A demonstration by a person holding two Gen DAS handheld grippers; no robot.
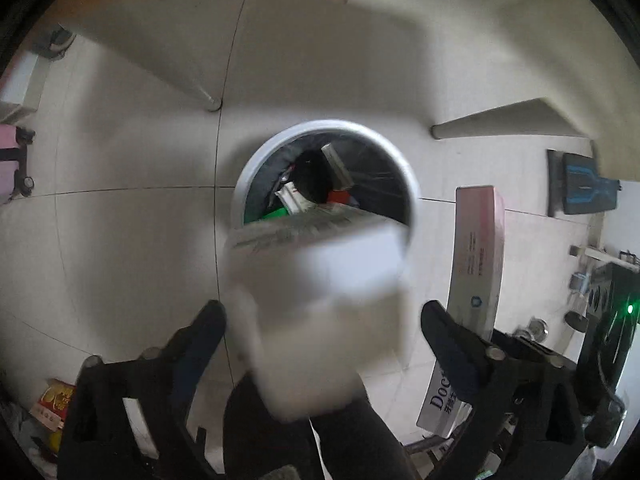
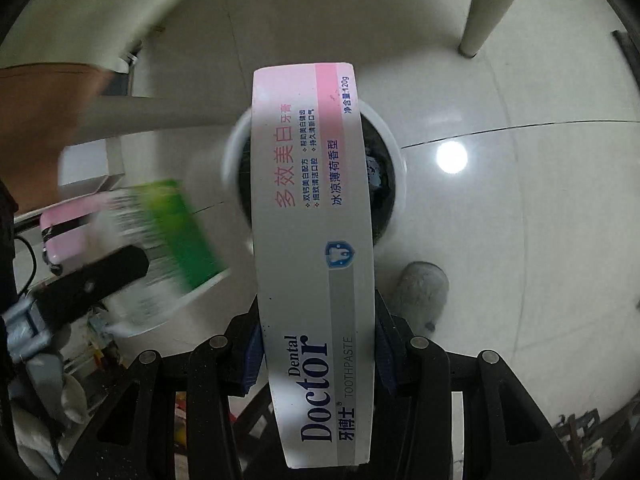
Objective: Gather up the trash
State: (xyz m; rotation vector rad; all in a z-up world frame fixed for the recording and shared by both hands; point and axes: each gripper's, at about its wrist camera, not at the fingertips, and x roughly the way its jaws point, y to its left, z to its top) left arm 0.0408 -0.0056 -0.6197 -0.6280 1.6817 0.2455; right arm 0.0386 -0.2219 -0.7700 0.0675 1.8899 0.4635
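Note:
A round white trash bin [image 1: 408, 176] with a dark liner stands on the floor below both grippers and holds several packages. My left gripper [image 1: 322, 320] has its jaws spread wide; a blurred white and green box [image 1: 320, 288] is between them, and I cannot tell whether it touches either finger. That box also shows in the right wrist view [image 2: 160, 240]. My right gripper [image 2: 318, 344] is shut on a long white and pink toothpaste box [image 2: 316, 240], held over the bin [image 2: 234, 148]. The toothpaste box shows in the left wrist view [image 1: 476, 264] too.
White table legs [image 1: 200, 92] [image 2: 476, 28] stand on the tiled floor near the bin. A pink suitcase [image 1: 12, 160] is at the far left. A red packet [image 1: 52, 404] lies at the lower left. A grey slipper [image 2: 424, 292] is beside the bin.

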